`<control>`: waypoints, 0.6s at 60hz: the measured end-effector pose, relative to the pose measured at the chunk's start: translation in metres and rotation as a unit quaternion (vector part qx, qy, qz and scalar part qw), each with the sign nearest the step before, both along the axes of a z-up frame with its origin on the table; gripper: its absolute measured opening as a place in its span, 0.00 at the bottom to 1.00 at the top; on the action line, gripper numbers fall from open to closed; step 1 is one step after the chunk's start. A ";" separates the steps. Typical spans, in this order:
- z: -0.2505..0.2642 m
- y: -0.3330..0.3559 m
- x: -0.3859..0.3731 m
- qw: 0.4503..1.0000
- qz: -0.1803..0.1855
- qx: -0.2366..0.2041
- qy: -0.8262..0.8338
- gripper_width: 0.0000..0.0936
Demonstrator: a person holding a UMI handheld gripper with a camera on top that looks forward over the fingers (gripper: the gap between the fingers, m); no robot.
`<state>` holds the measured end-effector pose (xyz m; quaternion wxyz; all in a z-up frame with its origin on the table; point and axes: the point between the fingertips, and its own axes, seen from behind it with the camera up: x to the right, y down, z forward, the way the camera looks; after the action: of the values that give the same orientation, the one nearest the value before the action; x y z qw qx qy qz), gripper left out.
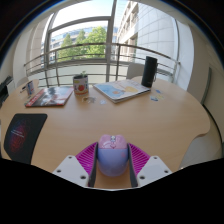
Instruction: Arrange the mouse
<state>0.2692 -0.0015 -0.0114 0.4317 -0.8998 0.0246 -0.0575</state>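
Wooden table [90,125] open ahead, claw [112,163] clamped on mouse [112,152], mousepad [22,133] left.

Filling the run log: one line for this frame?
gripper shut on mouse | mouse lifted over table | ahead: mug, papers, black cylinder | black mat beside

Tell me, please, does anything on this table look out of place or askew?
Nothing stands out. The tool holds the mouse above the table; mug, black cylinder and magazines sit tidy beyond.
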 end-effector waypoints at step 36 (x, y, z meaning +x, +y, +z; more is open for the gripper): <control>0.248 0.018 -0.226 0.980 -0.023 0.193 0.039 0.45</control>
<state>0.0430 0.0169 0.2369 0.5944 -0.8005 0.0723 -0.0266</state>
